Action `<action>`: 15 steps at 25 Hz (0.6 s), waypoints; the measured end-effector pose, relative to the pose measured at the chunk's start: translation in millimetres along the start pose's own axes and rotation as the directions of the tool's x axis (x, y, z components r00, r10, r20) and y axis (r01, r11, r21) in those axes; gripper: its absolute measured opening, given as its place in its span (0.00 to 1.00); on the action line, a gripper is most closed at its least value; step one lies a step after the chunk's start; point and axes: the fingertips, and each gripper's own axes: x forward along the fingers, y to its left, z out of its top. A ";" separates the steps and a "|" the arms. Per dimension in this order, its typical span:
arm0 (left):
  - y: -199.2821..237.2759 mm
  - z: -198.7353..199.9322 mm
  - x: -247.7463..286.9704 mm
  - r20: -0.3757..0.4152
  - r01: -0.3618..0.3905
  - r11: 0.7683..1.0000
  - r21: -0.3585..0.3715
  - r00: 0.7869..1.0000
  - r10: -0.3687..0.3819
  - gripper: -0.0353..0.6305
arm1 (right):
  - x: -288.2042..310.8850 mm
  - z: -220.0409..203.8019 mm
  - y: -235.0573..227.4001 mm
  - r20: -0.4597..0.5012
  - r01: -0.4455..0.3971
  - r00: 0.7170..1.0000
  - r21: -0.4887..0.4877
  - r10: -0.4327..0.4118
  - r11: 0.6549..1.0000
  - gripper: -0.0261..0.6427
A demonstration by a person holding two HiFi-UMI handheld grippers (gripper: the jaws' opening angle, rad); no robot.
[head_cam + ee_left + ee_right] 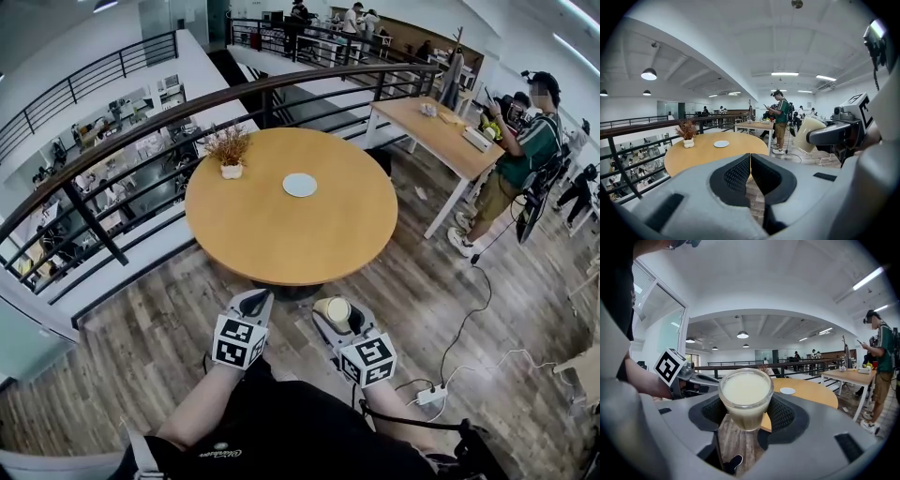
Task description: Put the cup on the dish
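Right fingers clamp the cup short of the table edge; left fingers closed.

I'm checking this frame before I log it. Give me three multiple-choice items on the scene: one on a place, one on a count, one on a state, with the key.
1. Where does the dish lie?
A. on the round table
B. on the floor
C. on the rectangular desk

2. How many things stand on the round table?
A. one
B. two
C. four

3. What state is the cup in?
A. held between the jaws of the right gripper
B. standing on the dish
C. tipped over on the floor

Key:
1. A: the head view shows the dish near the tabletop's middle.
2. B: only the dish and a potted plant are on it.
3. A: the right gripper view shows the jaws closed on the cup's sides, while the left gripper is shut and empty.
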 end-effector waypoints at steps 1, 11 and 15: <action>5.0 -0.5 4.0 -0.002 0.002 1.000 -0.003 1.000 -0.002 0.07 | 5.7 0.7 -2.0 -0.002 0.002 1.000 0.001 -0.002 1.000 0.42; 67.6 18.1 59.4 -0.025 0.039 0.999 -0.025 0.999 -0.040 0.07 | 74.8 18.8 -34.0 -0.037 0.039 0.999 0.025 -0.038 0.999 0.42; 94.7 30.3 88.9 -0.018 0.079 0.997 -0.020 0.997 -0.079 0.07 | 107.5 32.1 -48.6 -0.047 0.071 0.996 0.023 -0.070 0.997 0.42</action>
